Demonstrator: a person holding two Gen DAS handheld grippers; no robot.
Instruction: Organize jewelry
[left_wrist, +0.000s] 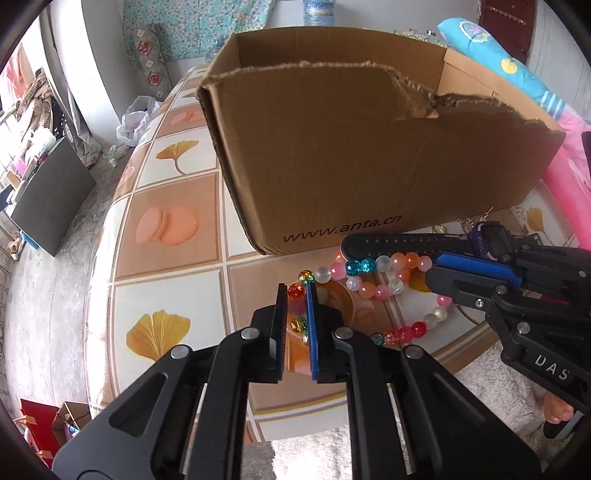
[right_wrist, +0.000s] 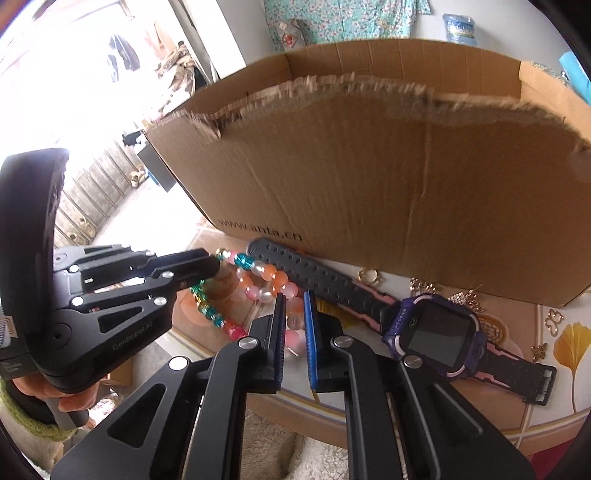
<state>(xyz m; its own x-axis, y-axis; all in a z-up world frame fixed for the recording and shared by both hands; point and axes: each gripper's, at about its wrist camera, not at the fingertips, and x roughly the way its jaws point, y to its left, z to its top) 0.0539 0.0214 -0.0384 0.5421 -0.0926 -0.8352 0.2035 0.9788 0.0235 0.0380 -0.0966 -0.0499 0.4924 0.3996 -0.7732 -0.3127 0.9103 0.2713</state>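
A strand of coloured beads (left_wrist: 360, 266) lies looped on the patterned tablecloth (left_wrist: 166, 225) in front of a torn cardboard box (left_wrist: 369, 155). My left gripper (left_wrist: 296, 286) is shut on it, with an orange bead pinched between the pads. In the right wrist view my right gripper (right_wrist: 294, 293) is shut on pale pink beads of the same strand (right_wrist: 258, 275), and the left gripper (right_wrist: 216, 264) comes in from the left. The right gripper (left_wrist: 432, 271) enters the left wrist view from the right. A purple smartwatch (right_wrist: 432, 332) with a black strap lies just right of the beads.
The box (right_wrist: 406, 184) stands open-topped right behind the jewelry, its near wall ragged. Small gold pieces (right_wrist: 424, 284) lie along its base, with more to the right (right_wrist: 552, 321). A white fluffy cloth (left_wrist: 498, 387) lies at the table's near edge. Pink fabric (left_wrist: 569, 192) sits at the right.
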